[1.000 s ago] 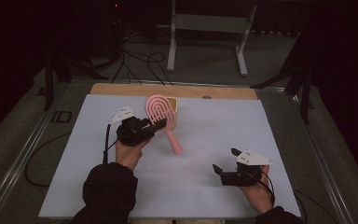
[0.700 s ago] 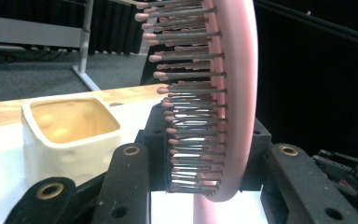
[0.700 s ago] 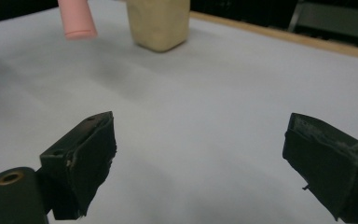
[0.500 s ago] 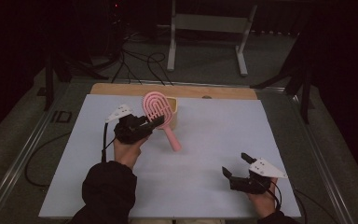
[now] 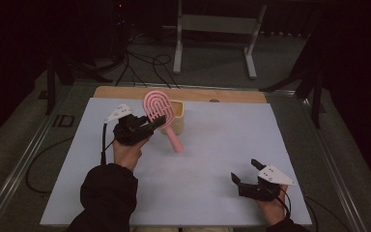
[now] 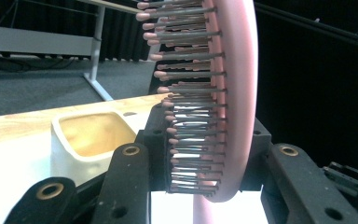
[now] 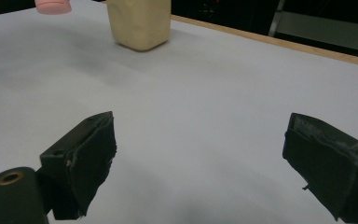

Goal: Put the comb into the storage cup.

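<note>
A pink hairbrush is held up off the table at the back left, its handle slanting down toward the front right. My left gripper is shut on the brush head, whose dark bristles pass between the jaws in the left gripper view. Just behind the brush stands a cream square cup, open at the top. My right gripper rests low near the table's front right, open, with nothing between its fingers. The cup and the handle's tip show far off in the right gripper view.
The white mat covers the table, with a wooden strip along the back edge. Cables and a metal stand lie on the floor beyond. A cable trails from the left gripper.
The right gripper has drawn back toward the table's front right edge. The left gripper has lifted the brush slightly and shifted it toward the cup.
</note>
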### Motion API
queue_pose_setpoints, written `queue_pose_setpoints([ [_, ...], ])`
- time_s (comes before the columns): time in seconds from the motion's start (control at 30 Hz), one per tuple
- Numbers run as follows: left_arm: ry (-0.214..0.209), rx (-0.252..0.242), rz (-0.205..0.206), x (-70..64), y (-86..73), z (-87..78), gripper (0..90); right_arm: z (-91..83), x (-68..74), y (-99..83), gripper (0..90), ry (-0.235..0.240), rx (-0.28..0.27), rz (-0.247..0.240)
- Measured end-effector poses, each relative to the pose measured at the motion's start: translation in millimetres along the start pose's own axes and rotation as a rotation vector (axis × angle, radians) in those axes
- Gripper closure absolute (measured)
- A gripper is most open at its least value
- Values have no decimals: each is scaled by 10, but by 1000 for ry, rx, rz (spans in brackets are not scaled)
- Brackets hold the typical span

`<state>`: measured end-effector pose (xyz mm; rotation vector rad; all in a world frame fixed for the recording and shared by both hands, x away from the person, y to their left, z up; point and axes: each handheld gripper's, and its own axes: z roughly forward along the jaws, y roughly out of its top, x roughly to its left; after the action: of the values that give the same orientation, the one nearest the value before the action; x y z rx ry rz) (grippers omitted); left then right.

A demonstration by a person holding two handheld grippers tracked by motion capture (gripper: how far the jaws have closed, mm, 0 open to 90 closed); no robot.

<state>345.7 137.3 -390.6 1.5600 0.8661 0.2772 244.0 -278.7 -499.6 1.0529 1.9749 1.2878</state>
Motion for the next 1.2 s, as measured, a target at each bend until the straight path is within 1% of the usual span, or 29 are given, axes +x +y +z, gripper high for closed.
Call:
queue_pose_setpoints([
  [0.2,6,-4,22,-12,92,-6,649,-3,-10,-2,93,1,-2,5],
  [0.3,8,-9,22,-11,115,-11,649,-1,-10,-4,93,0,0,5],
  [0.33,16,-11,27,-2,133,-14,649,2,-8,-7,93,1,4,5],
  [0.53,33,-12,23,54,153,-17,649,13,8,-11,93,5,7,4],
  [0.7,42,-20,18,67,143,-18,649,22,11,-17,93,14,11,9],
  [0.87,51,-25,18,83,152,-10,649,17,12,-14,93,12,5,13],
  [0.93,61,-25,21,95,162,-3,649,17,10,-16,93,14,4,15],
  [1.2,81,-33,21,130,207,-12,649,24,13,-22,93,16,7,15],
])
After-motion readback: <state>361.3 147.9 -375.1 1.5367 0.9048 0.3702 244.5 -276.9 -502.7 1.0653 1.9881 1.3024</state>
